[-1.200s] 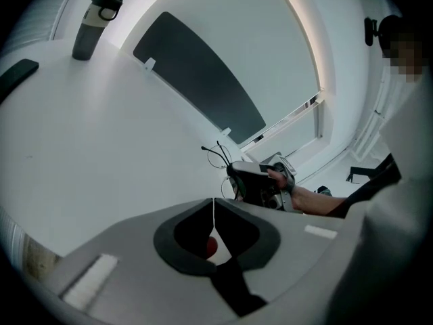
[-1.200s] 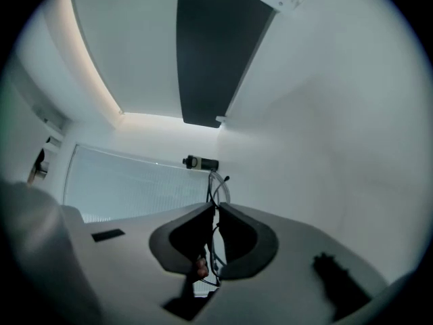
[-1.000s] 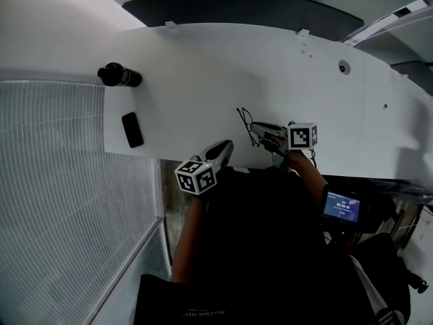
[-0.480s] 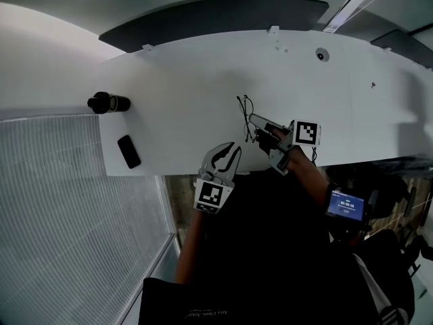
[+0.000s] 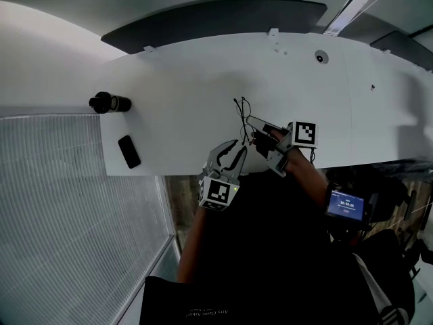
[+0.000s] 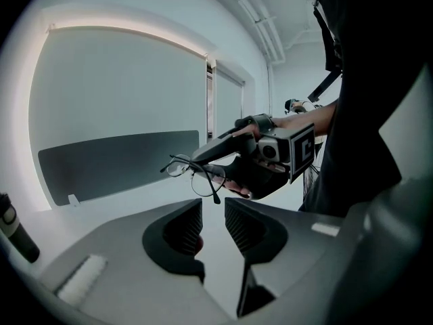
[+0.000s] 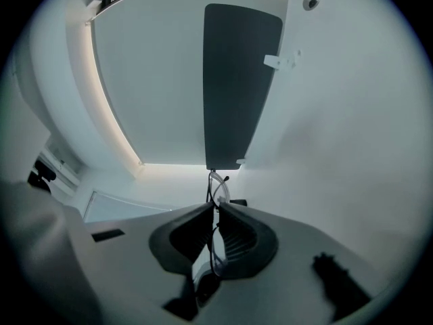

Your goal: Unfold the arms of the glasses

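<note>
Two grippers meet mid-frame in the head view: the right gripper [image 5: 252, 125] is clamped on the glasses [image 6: 206, 180] (thin wire frame), held above the white table [image 5: 176, 93]. Just below, the left gripper [image 5: 233, 150] has just been opening its jaws, with nothing between them.

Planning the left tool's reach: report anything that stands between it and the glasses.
Nothing visible does. The left tool, whose jaws have just been opening and hold nothing, faces the glasses across open air. The right tool holds them pinched by the frame.
</note>
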Available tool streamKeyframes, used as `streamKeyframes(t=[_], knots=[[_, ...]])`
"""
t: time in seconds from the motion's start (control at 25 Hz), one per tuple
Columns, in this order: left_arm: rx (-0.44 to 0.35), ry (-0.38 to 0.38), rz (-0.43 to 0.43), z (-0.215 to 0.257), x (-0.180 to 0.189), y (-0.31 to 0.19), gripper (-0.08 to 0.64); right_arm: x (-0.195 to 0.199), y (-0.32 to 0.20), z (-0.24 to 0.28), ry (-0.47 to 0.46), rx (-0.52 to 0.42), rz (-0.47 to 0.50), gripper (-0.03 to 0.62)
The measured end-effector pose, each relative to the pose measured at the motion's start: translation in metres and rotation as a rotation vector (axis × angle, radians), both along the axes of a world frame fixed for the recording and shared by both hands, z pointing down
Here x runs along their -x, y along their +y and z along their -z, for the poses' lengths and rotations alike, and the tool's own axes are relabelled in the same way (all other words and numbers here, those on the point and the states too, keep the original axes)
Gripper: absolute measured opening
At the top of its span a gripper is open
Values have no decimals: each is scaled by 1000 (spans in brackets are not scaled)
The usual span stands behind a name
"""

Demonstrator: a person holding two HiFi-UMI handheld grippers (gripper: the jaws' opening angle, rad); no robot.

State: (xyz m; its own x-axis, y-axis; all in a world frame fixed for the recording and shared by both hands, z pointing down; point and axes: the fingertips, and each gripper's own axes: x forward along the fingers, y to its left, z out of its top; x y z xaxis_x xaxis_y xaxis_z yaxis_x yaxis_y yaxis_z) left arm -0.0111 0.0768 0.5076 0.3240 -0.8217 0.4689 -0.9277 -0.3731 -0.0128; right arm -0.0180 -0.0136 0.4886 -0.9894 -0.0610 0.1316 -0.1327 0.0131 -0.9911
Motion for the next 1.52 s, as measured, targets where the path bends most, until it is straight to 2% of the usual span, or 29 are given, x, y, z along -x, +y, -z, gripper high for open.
streamKeyframes(t=[0.4,0.64,0.8,1.0,1.12,1.32,1.52], knots=[[-31,7,-17,12,-2,-5,109,4,5,1,-14,8,22,32],[-29,-2,-19,3,-3,-5,90,5,7,3,-25,13,29,31],[-29,4,-14,3,-2,-3,44,4,6,1,2,-46,49,31],[-27,-17,-6,3,1,2,40,4,8,0,25,-112,83,31],[-25,-23,7,4,6,8,40,7,13,0,5,-118,87,31],[-58,-45,54,24,25,11,37,4,15,-7,47,-177,119,31],[-113,-70,137,54,64,9,26,2,22,-14,56,-177,156,31]])
